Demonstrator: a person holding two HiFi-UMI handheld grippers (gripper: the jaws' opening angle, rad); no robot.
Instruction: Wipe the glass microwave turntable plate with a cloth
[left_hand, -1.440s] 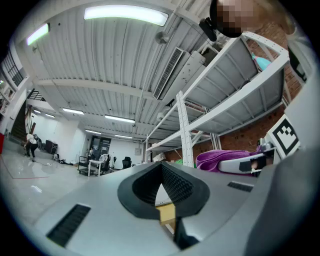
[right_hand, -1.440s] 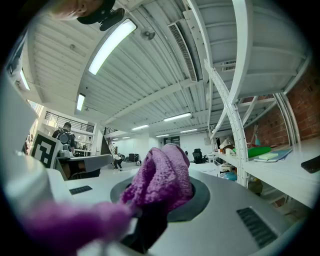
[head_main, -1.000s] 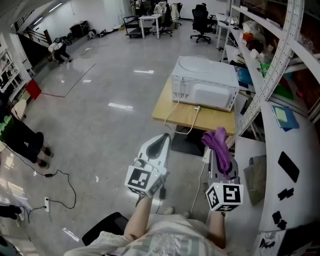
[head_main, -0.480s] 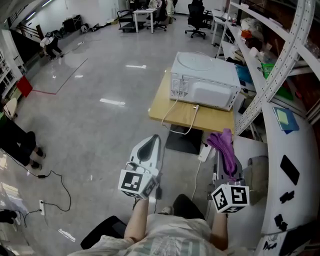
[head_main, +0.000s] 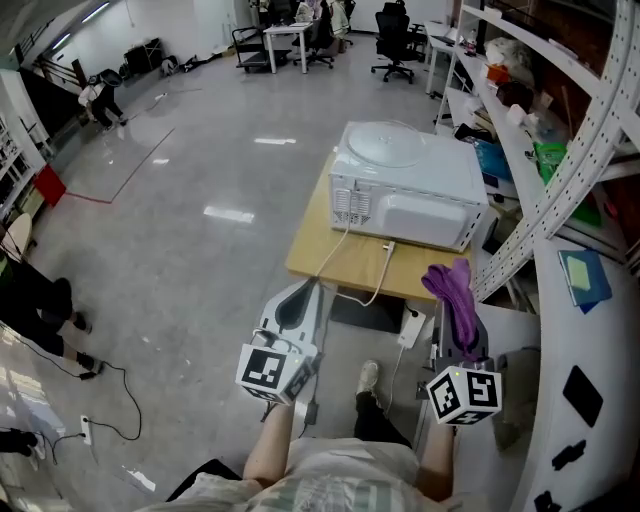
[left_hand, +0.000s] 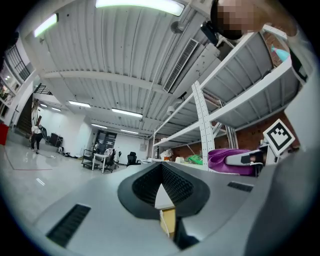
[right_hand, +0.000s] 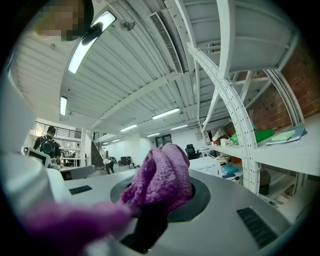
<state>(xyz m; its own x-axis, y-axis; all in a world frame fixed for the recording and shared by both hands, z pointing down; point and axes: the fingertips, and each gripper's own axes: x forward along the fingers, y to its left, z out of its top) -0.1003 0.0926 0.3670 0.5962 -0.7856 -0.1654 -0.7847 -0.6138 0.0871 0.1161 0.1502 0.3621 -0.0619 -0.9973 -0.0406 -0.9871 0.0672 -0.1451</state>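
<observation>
The round glass turntable plate lies flat on top of a white microwave, which stands on a small wooden table ahead of me. My right gripper is shut on a purple cloth that drapes back over it; the right gripper view shows the cloth bunched between the jaws of the right gripper. My left gripper is shut and holds nothing, as its own view of the left gripper confirms. Both grippers hang short of the table's near edge.
A white metal shelving rack with assorted items runs along the right side. A white cable trails from the microwave's back over the table edge to a power strip on the floor. A person stands at far left.
The view has advanced towards the table, so the microwave and plate now appear nearer and more central. Both grippers keep the same pose, and the cloth stays in the right one.
</observation>
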